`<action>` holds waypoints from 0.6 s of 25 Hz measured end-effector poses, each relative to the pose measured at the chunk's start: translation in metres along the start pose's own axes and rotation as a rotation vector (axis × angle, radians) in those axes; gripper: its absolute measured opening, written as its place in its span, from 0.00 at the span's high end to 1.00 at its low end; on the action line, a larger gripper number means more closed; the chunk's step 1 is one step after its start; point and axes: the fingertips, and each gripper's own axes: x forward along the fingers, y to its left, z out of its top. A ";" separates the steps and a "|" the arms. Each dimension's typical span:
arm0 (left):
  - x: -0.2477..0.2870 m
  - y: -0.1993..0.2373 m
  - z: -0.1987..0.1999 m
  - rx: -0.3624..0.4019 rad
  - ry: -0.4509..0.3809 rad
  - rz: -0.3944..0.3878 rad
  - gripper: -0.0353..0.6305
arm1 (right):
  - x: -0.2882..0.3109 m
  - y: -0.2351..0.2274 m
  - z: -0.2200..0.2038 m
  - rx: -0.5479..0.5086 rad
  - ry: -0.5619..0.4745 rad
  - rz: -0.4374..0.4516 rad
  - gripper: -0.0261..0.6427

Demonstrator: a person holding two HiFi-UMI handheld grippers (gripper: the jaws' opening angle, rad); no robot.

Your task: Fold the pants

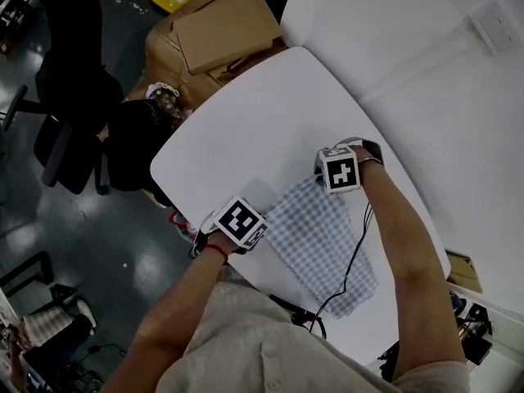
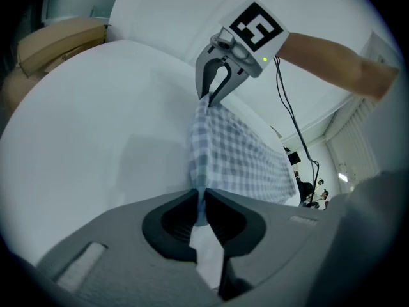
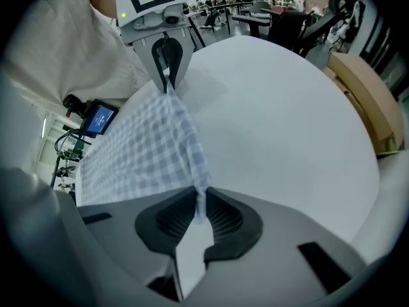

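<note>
Both grippers are clamped down to a narrow gap on the same cloth. The left gripper (image 2: 200, 200) has its jaws nearly together with a thin pinch of the checked pants (image 1: 323, 244) pressed between the pads. The right gripper (image 3: 199, 200) grips the same way, a small ridge of fabric standing up out of its pads. Neither holds anything else.

The pants lie on the white surface (image 1: 262, 129), on the part nearest the person, with their far end reaching toward the surface's middle and the rest trailing back to its near edge. That far end is the one held: each gripper has one corner of it, and the edge between them is raised a little off the surface and drawn fairly straight, as each gripper view shows the cloth running from its own jaws to the other gripper's tips. The remaining fabric looks flat on the surface.

Taking both corners of one end seems meant to keep that edge taut and level, so it can be carried back over the flat part as one clean fold without the cloth bunching. A black cable (image 1: 356, 252) hangs over the pants near the surface's near edge and could drag on the fabric.
</note>
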 end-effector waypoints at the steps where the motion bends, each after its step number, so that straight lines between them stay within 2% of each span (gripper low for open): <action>1: -0.005 0.005 0.002 0.001 -0.006 0.011 0.88 | -0.004 -0.005 0.002 0.012 -0.014 -0.025 0.87; 7: -0.052 0.044 0.028 0.039 -0.052 0.141 0.88 | -0.044 -0.043 0.012 0.085 -0.097 -0.224 0.88; 15: -0.143 0.082 0.079 0.197 -0.102 0.404 0.88 | -0.126 -0.096 0.030 0.183 -0.243 -0.587 0.88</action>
